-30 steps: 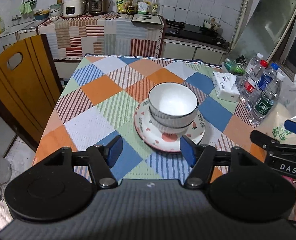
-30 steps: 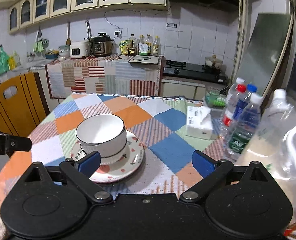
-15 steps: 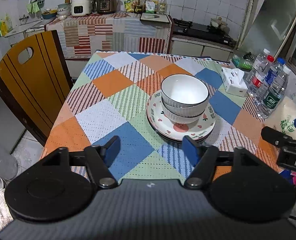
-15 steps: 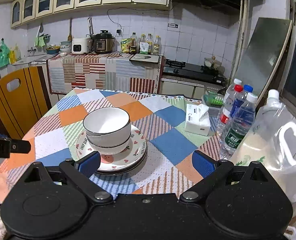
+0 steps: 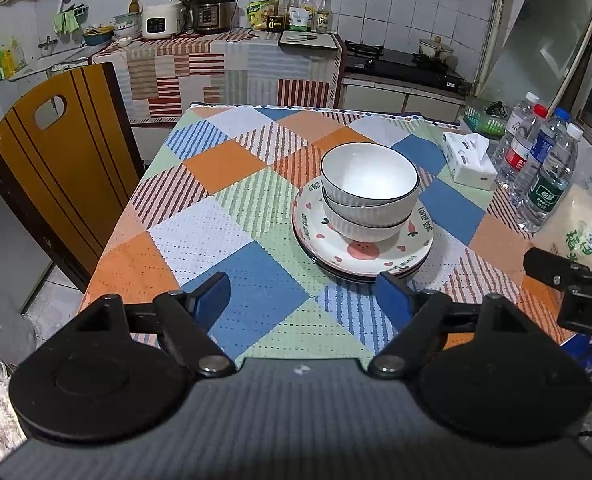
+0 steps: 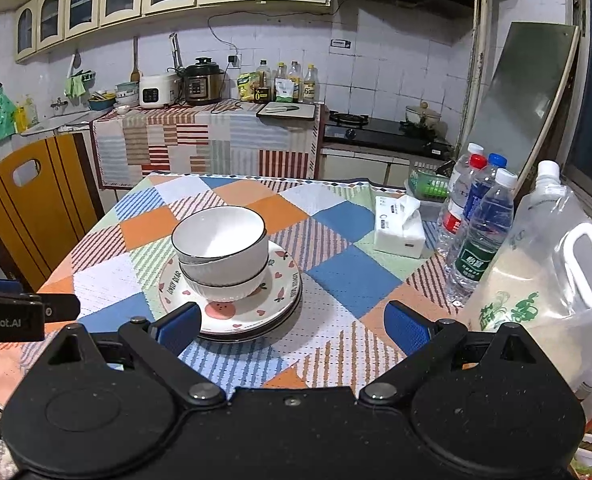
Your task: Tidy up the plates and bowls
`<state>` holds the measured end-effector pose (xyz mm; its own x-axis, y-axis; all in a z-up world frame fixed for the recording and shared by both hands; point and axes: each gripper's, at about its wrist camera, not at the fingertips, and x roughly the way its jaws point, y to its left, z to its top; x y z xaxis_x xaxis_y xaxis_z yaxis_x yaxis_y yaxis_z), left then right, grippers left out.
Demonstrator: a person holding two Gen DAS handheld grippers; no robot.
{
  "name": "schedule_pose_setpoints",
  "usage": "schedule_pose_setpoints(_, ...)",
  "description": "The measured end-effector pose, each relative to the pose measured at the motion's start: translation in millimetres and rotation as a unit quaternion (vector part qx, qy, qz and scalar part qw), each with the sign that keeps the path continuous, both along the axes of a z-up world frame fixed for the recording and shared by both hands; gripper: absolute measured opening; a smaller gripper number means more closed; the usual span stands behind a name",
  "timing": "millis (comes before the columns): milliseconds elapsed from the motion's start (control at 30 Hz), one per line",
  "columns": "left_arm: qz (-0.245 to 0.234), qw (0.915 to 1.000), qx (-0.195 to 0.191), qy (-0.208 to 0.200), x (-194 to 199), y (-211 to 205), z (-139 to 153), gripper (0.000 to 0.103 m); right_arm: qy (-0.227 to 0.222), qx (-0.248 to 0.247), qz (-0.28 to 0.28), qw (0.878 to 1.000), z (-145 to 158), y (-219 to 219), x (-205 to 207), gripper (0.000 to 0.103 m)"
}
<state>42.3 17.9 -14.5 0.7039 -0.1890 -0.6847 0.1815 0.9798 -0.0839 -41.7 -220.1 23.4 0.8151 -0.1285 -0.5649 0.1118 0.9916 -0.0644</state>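
Observation:
Two white ribbed bowls (image 5: 370,190) (image 6: 219,248), nested one in the other, stand on a stack of plates (image 5: 404,254) (image 6: 283,296) whose top plate bears hearts and a pink bear. The stack rests near the middle of the patchwork tablecloth (image 5: 231,232) (image 6: 336,276). My left gripper (image 5: 304,298) hovers over the near table edge, short of the plates; its jaws are opening with nothing between them. My right gripper (image 6: 291,326) stands open and empty just to the right of the stack, its left pad near the plate rim. Each gripper shows at the edge of the other's view.
A tissue box (image 5: 470,160) (image 6: 400,228), several water bottles (image 5: 544,172) (image 6: 480,224) and a big clear jug (image 6: 552,276) crowd the table's right side. A yellow wooden chair (image 5: 59,160) (image 6: 35,204) stands at the left. Kitchen counters with appliances line the back wall.
Both grippers have drawn back from the stack, which looks smaller and farther. The left jaws have widened. Bowls and plates stay put.

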Motion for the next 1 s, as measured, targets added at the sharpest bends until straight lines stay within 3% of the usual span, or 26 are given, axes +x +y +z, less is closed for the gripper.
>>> schedule_pose_setpoints(133, -0.004, 0.9997, 0.019, -0.011, -4.9, -3.0, -5.0, 0.080, 0.001, 0.000, -0.007, 1.000, -1.5, -2.4, -0.8, 0.099)
schedule_pose_setpoints(467, -0.001, 0.9997, 0.020, -0.012, -7.8, -6.4, -7.1, 0.101, 0.009, 0.001, -0.019, 1.000, -5.8, -5.3, -0.3, 0.100)
schedule_pose_setpoints(1000, 0.016, 0.9996, 0.016, -0.018, -8.9, -5.4, -5.2, 0.101, 0.010, 0.004, -0.018, 1.000, -4.6, -4.5, -1.5, 0.100)
